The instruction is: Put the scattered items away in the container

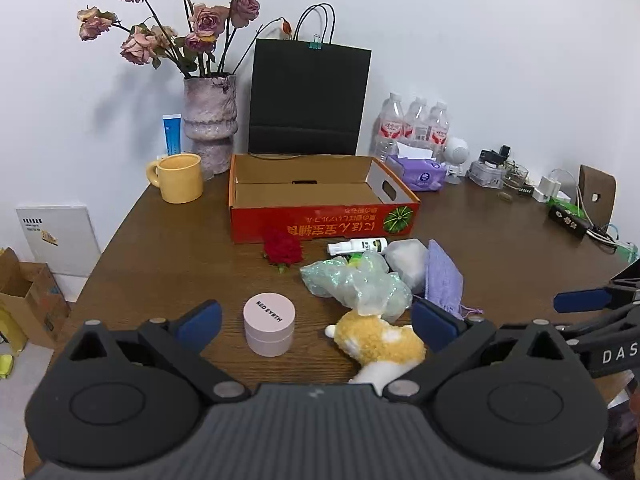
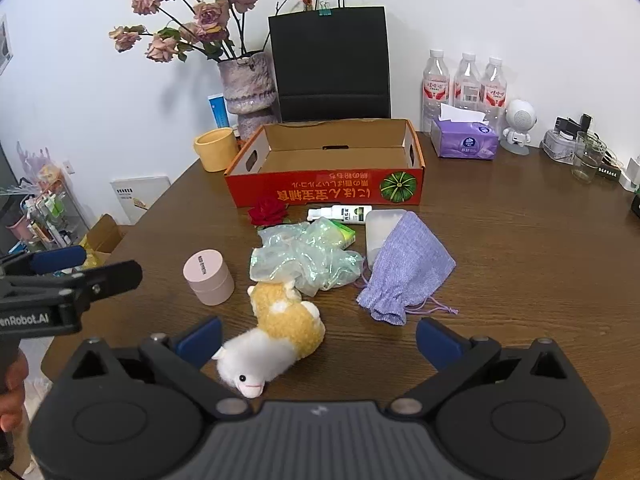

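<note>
- The brown surface [image 2: 520, 260] stands against a white wall.
- Left gripper [image 1: 316, 320]: spread wide, empty; pink jar [image 1: 269, 329] just ahead.
- Right gripper [image 2: 318, 340]: spread wide, empty, plush alpaca [image 2: 276, 332] between its fingers, likely first.
- Beyond both: the empty cardboard box [image 2: 326, 188], awaiting items.

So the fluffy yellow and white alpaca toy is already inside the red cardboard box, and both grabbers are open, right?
Not quite. The fluffy yellow and white alpaca toy lies on the brown wooden table, in front of the empty red cardboard box; the right wrist view shows it. Both grabbers are open.
</note>
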`<state>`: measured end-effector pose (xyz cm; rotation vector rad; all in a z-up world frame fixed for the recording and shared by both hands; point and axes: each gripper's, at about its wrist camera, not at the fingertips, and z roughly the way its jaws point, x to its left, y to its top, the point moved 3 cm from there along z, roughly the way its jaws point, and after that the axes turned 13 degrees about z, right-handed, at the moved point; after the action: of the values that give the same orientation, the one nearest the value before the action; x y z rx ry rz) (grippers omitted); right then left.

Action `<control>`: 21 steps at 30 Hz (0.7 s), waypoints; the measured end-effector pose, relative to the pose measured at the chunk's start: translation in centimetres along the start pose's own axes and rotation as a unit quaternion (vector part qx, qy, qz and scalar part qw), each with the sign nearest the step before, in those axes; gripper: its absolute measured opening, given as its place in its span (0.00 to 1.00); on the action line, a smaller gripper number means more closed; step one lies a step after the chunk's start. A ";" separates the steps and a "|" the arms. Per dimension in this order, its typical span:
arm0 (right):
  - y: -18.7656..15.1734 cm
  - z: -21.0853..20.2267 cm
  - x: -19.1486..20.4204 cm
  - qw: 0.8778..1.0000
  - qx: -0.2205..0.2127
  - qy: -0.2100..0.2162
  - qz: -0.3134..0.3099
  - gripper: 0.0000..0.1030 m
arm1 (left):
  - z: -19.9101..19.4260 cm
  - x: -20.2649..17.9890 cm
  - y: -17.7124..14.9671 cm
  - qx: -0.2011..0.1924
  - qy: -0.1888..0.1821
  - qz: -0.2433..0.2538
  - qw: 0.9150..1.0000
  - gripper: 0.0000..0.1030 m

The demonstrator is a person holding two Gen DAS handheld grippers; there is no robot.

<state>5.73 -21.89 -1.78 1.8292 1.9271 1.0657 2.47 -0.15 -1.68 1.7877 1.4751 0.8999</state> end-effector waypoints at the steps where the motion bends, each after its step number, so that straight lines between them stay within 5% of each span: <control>1: -0.1 -0.1 0.0 1.000 -0.002 -0.001 -0.001 1.00 | 0.0 0.0 0.0 0.001 -0.002 0.000 1.000 1.00; 21: -1.1 0.8 -0.7 1.000 0.029 -0.009 0.001 1.00 | -0.4 -0.2 -0.4 0.004 -0.033 -0.019 0.999 1.00</control>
<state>5.57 -22.19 -3.26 1.8655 1.9645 1.0004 1.86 -0.25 -1.81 1.7716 1.4674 0.8107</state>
